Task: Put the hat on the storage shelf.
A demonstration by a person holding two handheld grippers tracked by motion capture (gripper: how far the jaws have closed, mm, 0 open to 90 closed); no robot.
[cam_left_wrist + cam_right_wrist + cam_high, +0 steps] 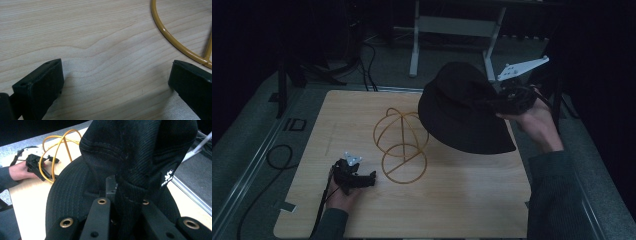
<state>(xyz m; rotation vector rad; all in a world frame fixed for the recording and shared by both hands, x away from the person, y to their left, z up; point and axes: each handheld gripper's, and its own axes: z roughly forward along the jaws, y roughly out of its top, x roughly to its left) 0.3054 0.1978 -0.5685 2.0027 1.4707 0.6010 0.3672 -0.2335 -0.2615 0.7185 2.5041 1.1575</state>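
While the right gripper (497, 102) clenched the black bucket hat (459, 107) aloft at two o'clock of the yellow wire stand (402, 145), the left gripper (373, 177), jaws released, rested on the table (462, 200) at the stand's eight o'clock.

Two black hand-held grippers: the left hand-held gripper (371, 178) carries a small grey three-cornered plate and trails a black cable; the right hand-held gripper (492, 102) carries a larger pale plate. Brass-ringed screw holes dot its jaws. Both sleeves are dark grey-green.
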